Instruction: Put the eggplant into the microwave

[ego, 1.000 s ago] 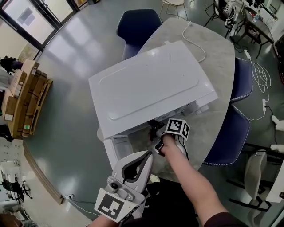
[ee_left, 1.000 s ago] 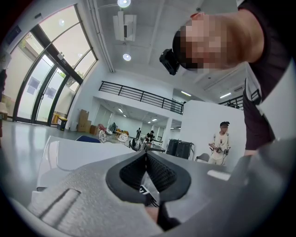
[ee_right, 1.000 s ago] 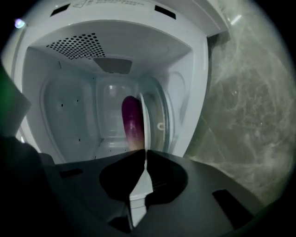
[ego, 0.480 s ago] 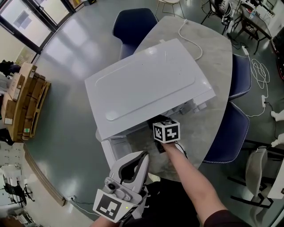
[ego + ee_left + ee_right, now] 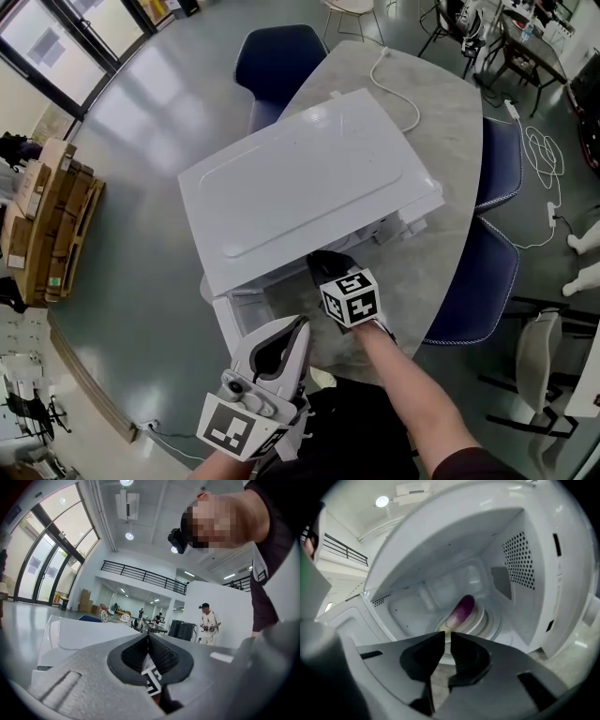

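Note:
A purple eggplant [image 5: 461,610] with a pale green end lies on the round turntable plate [image 5: 483,620] inside the white microwave [image 5: 309,187]. The microwave's door [image 5: 239,314] hangs open to the left. My right gripper [image 5: 447,633] sits just outside the cavity mouth, aimed at the eggplant and not touching it. Its jaws stand a narrow slit apart with nothing between them. In the head view my right gripper [image 5: 323,267] is at the front opening. My left gripper [image 5: 298,328] is held low near my body, jaws together and empty; seen from its own camera the left gripper [image 5: 148,637] points upward.
The microwave stands on a grey stone-look table [image 5: 441,122] with a white cable [image 5: 398,80] behind it. Blue chairs [image 5: 281,61] surround the table, one [image 5: 473,281] at my right. Stacked cardboard boxes [image 5: 47,225] stand far left.
My right gripper has drawn back a little from the microwave opening toward me, and its marker cube has turned. The left gripper has stayed put.

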`<state>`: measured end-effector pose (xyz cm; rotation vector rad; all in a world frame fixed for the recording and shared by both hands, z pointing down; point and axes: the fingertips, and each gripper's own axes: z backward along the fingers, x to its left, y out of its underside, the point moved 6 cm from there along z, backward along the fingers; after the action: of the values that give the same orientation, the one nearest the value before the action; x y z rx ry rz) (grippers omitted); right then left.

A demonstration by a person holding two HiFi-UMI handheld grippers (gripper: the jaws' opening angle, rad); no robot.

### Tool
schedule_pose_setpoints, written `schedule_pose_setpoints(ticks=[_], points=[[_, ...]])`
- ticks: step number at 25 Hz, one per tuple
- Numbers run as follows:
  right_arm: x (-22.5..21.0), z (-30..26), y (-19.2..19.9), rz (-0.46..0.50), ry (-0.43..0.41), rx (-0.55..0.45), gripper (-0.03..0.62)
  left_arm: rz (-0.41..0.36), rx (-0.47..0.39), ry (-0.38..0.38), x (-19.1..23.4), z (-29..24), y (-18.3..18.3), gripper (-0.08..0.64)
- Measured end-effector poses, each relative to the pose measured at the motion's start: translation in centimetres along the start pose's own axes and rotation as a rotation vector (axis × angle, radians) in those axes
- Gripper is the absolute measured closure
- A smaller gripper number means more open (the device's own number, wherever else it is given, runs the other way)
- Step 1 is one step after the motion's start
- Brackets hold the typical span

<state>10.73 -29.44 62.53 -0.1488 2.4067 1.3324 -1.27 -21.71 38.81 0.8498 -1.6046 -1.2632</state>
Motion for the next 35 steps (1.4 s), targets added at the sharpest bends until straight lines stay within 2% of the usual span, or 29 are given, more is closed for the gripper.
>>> schedule_pose_setpoints(ticks=[4, 10, 20, 25, 35], points=[[1.6, 4.2, -0.4, -0.003, -0.014, -0.014, 0.589, 0.01, 0.01, -0.005, -0.3, 0.2, 0.5, 0.552], [5.0, 11.1, -3.9, -0.001, -0.036, -0.103, 0.59, 0.029, 0.026, 0.001, -1.6, 1.1, 0.2, 0.552], [10.1, 21.7, -11.8, 0.05, -0.063, -0.296, 0.591, 0.029, -0.03, 0.036, -4.6, 2.8, -2.6, 0.552], [12.8, 24.0, -13.8, 0.084, -0.084, -0.327, 0.591, 0.016, -0.069, 0.034, -5.4, 4.1, -4.4, 0.552], [17.0, 25.4, -16.6, 0.139, -0.157, -0.36, 0.592, -0.009, -0.138, -0.025, -5.4, 6.3, -7.2, 0.552]])
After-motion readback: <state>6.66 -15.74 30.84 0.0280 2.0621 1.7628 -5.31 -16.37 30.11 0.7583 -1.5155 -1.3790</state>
